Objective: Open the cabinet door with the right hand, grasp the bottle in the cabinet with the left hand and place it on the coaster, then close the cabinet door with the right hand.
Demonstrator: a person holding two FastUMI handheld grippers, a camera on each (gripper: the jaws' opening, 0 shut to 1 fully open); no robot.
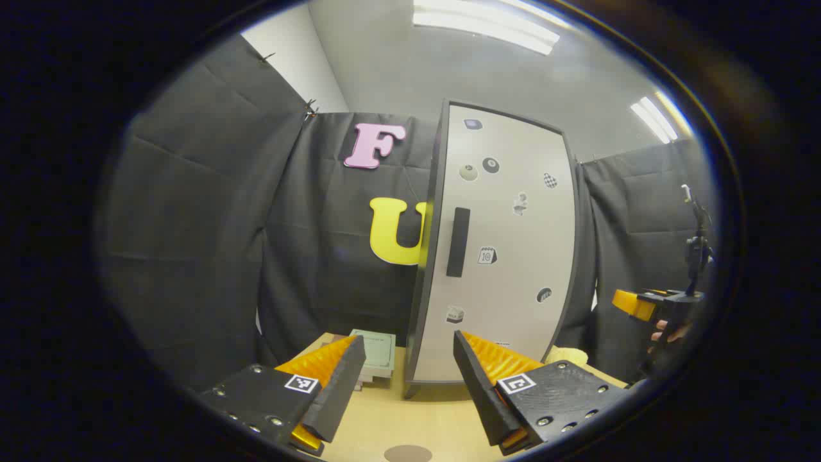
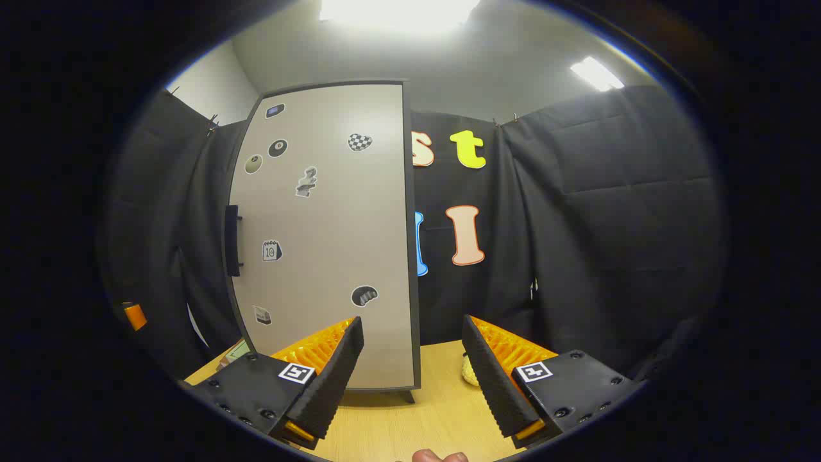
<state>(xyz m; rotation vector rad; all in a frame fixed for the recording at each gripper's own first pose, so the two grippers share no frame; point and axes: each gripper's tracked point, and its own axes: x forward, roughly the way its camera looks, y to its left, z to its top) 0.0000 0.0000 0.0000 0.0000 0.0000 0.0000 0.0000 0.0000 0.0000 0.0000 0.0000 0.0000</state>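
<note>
The cabinet (image 1: 494, 256) is a tall, narrow box with a dark frame and a smooth, pale grey door (image 2: 327, 237), flat and matte, dotted with small stickers. A dark, upright bar handle (image 1: 458, 242) sits on the door's left part in the left gripper view; in the right gripper view the handle (image 2: 232, 240) stands out edge-on at the door's left rim. The door is shut, so what is inside the cabinet is hidden. It stands on short feet on a light wood-grain counter (image 1: 423, 417).

Left of the cabinet, a low stack of flat, pale papers or booklets (image 1: 375, 356) lies on the counter, partly hidden behind a finger. A round, brownish disc, the coaster (image 1: 408, 453), lies at the near edge of the counter, cut off at the bottom. A soft, pale yellow lump (image 2: 470, 369) rests just right of the cabinet's foot, mostly hidden; what it is cannot be told.

The left gripper (image 1: 408, 378) is wide open and holds nothing, its ridged fingers apart above the counter. The right gripper (image 2: 414, 369) is likewise wide open and empty, facing the door. It also shows far right in the left gripper view, held by a hand (image 1: 667, 330).
</note>
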